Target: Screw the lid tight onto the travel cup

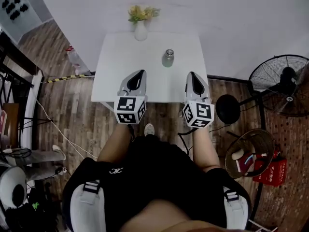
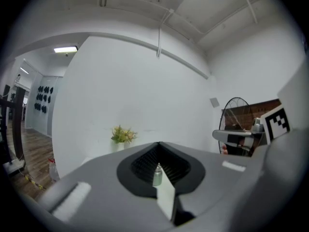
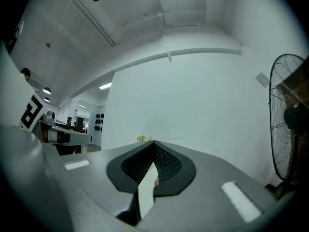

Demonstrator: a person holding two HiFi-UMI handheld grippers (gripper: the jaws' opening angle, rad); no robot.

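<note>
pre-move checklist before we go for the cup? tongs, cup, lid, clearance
1. Left tongs empty: ok, shut on nothing.
2. Right tongs empty: ok, shut on nothing.
3. Tongs opened for a grasp: not ok, both shut.
4. Travel cup upright on the table: ok.
5. Lid tight: cannot tell; it appears to sit on top of the cup.
6. Room around the cup: ok, the vase stands apart from it at the far edge.

The travel cup (image 1: 167,58) stands right of the tabletop's (image 1: 120,66) centre. The vase (image 1: 140,31) sits behind it, leftward, at the far edge. A fan (image 1: 285,83) stands beyond the right edge.
</note>
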